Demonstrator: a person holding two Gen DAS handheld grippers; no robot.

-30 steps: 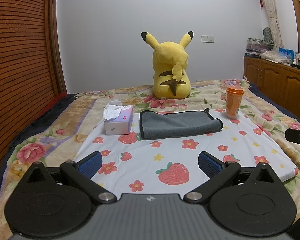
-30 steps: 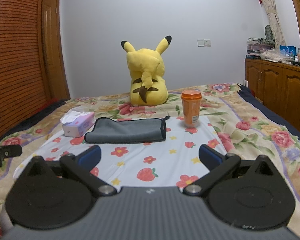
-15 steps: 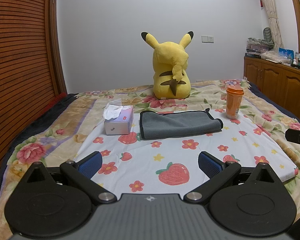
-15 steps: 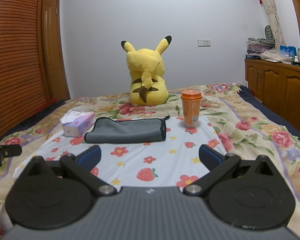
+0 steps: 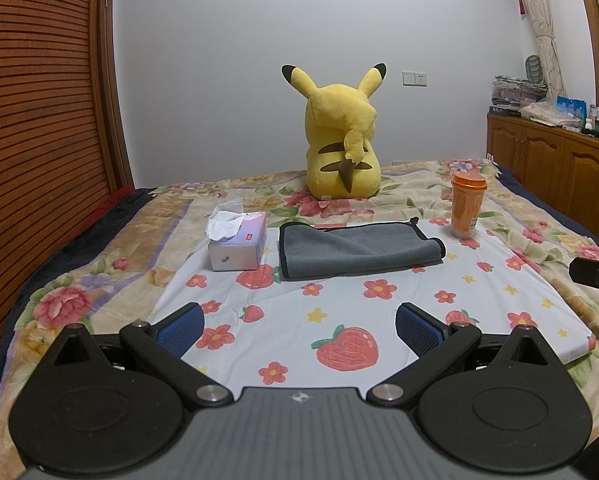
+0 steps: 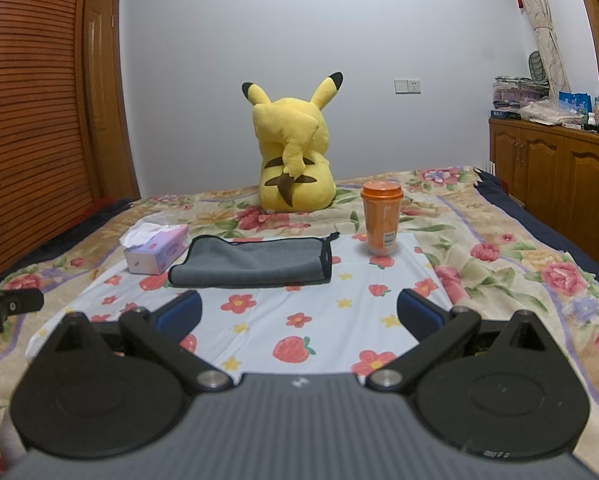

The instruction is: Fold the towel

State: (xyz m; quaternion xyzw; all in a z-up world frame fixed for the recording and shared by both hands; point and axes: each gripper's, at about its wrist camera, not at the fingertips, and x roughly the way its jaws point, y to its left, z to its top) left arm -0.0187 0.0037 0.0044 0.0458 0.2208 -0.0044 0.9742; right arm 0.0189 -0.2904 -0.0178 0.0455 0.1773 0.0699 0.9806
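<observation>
A grey towel [image 5: 355, 250] with black trim lies folded flat on a white strawberry-print cloth [image 5: 339, 312] on the bed; it also shows in the right wrist view [image 6: 255, 262]. My left gripper [image 5: 299, 328] is open and empty, held well short of the towel. My right gripper [image 6: 299, 316] is open and empty, also short of the towel. A part of the right gripper [image 5: 593, 274] shows at the right edge of the left wrist view, and a part of the left gripper [image 6: 7, 308] shows at the left edge of the right wrist view.
A tissue box [image 5: 239, 246] stands left of the towel. An orange lidded cup [image 5: 467, 210] stands to its right. A yellow plush toy [image 5: 341, 140] sits behind. Wooden slatted wall [image 5: 39, 120] on the left, wooden cabinets [image 5: 559, 164] on the right.
</observation>
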